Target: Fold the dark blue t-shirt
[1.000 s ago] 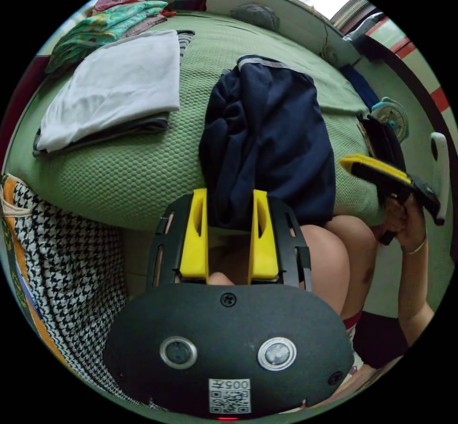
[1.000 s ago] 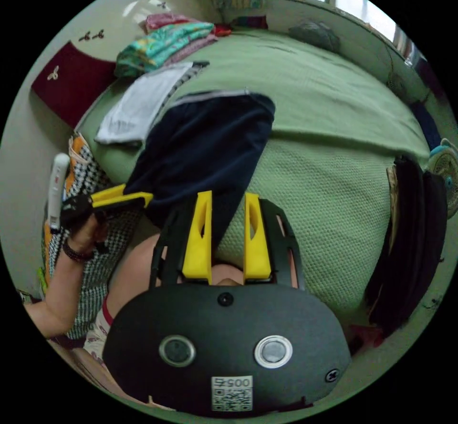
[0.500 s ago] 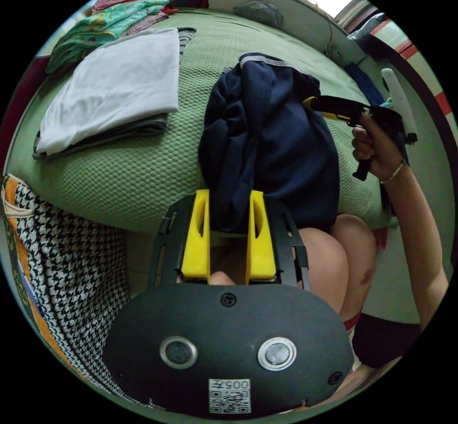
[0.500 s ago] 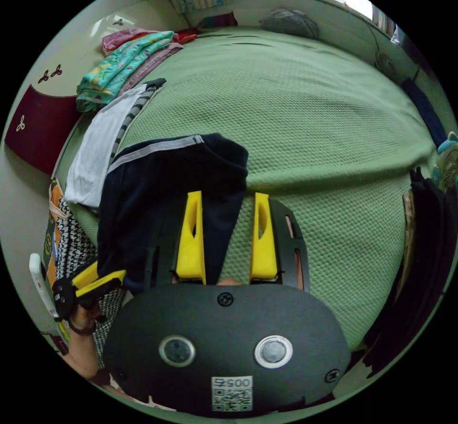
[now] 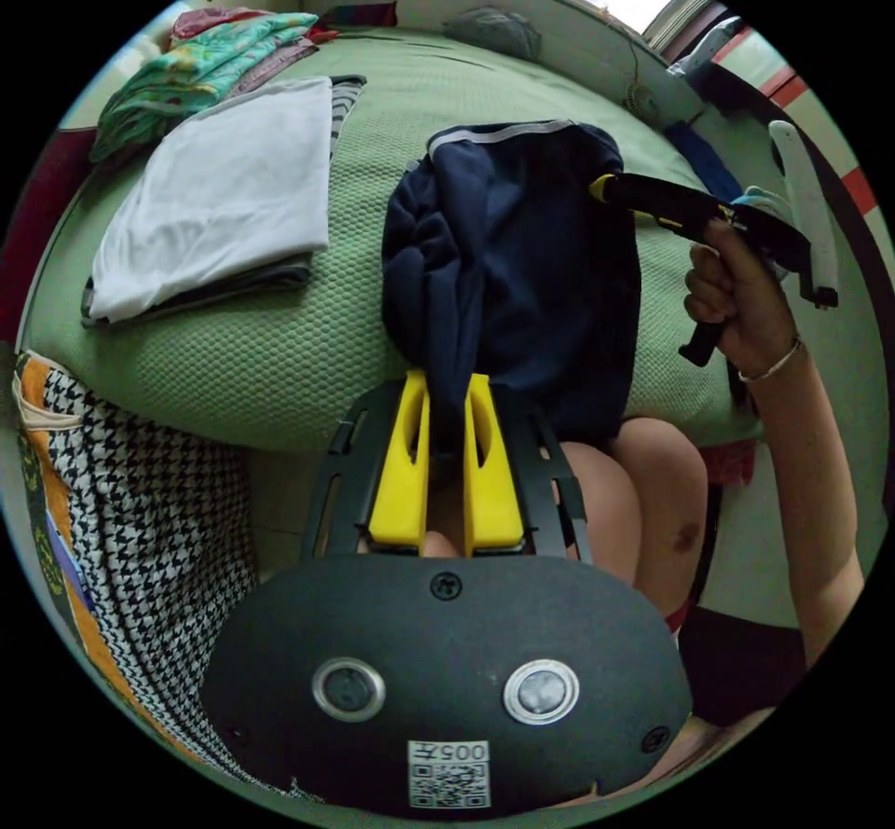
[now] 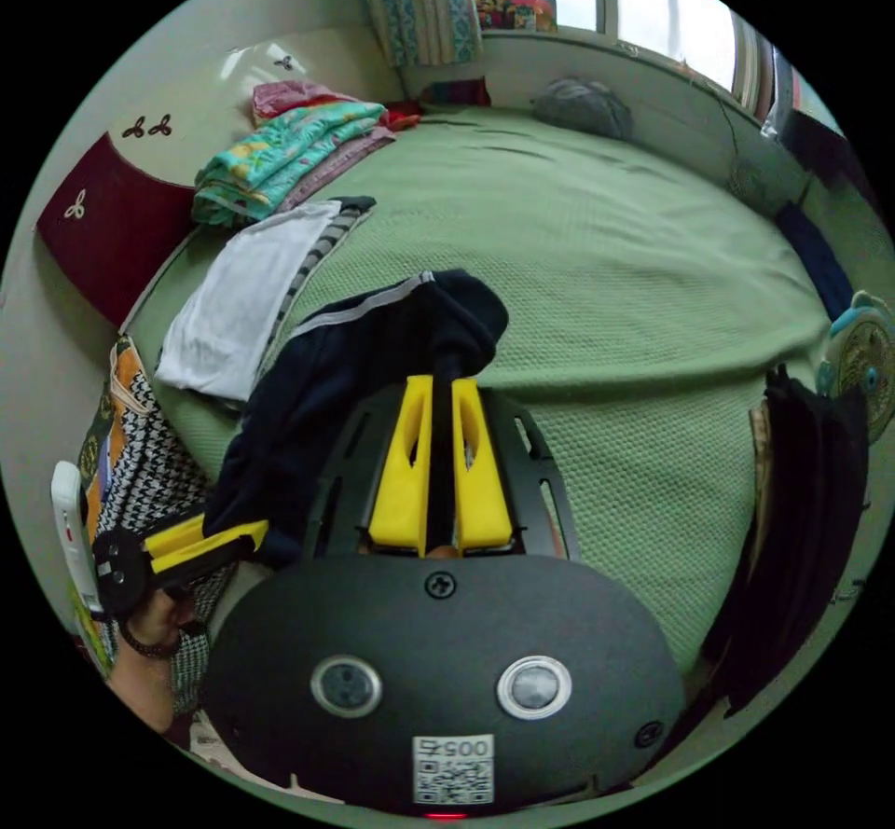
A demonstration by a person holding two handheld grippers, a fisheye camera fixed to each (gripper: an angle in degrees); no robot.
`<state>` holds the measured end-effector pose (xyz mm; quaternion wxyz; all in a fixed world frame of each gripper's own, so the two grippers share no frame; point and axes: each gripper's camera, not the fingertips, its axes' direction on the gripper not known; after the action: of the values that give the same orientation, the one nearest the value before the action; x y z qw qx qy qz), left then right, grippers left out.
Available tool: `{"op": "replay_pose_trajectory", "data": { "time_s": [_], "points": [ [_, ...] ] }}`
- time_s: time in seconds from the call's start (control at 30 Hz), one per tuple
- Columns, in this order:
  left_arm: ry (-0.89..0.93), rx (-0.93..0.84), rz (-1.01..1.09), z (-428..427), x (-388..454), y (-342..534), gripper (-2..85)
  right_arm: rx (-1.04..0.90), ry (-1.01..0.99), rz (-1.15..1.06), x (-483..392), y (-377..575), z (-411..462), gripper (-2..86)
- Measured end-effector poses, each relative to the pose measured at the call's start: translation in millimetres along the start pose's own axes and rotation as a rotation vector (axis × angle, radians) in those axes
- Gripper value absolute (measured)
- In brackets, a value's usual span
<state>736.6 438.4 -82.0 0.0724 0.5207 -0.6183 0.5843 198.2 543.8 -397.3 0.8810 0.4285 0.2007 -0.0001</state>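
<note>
The t-shirt point(image 5: 522, 269) was dark blue, bunched and creased, with a pale grey band running along its far edge. It lay on the near part of a green bed point(image 5: 280, 344), and its near end hung over the bed's edge toward the person's knees point(image 5: 597, 503). In the right gripper view the t-shirt point(image 6: 373, 363) showed as a slanted heap, rumpled at the upper corner, where the grey band ended.

The left gripper point(image 5: 446, 400) had its yellow jaws drawn almost together, and a thick fold of the shirt's near end was pinched between them, both jaws pressing on the cloth. The right gripper point(image 6: 438, 400) was likewise nearly closed, with a thin dark strip of the shirt clamped between its jaws just below the rumpled corner. In the left gripper view the right gripper point(image 5: 611, 187) met the shirt's far right corner, held by a hand point(image 5: 736, 297). In the right gripper view the left gripper point(image 6: 256, 531) sat at the shirt's lower left end.

A folded white garment point(image 5: 224, 186) lay on the bed well to the left of the shirt, with a stack of patterned clothes point(image 5: 196, 64) beyond it.
</note>
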Motion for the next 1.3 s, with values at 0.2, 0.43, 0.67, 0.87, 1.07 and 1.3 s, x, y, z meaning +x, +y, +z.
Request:
{"op": "replay_pose_trajectory", "data": {
  "time_s": [0.2, 0.43, 0.67, 0.87, 1.07, 1.3],
  "points": [
    [-0.014, 0.061, 0.085, -27, 66, 3, 6.4, 0.066, 0.010, -0.005, 8, 10, -63, -0.4],
    [0.052, 0.154, 0.200, -63, 162, 7, 6.4, 0.138, 0.131, -0.013, 46, 27, -141, -0.3],
    [0.168, 0.251, 0.390, -82, 288, 2, 6.5, 0.184, 0.261, 0.066, 122, 34, -224, -0.3],
    [0.297, 0.291, 0.508, -87, 397, -17, 6.5, 0.150, 0.519, 0.098, 185, 31, -269, -0.1],
    [0.383, 0.266, 0.539, -67, 473, -33, 6.6, 0.071, 0.660, 0.200, 253, 35, -271, 0.3],
    [0.342, 0.103, 0.427, 26, 529, -47, 8.0, -0.026, 0.851, 0.475, 326, 58, -214, 6.5]
  ]
}}
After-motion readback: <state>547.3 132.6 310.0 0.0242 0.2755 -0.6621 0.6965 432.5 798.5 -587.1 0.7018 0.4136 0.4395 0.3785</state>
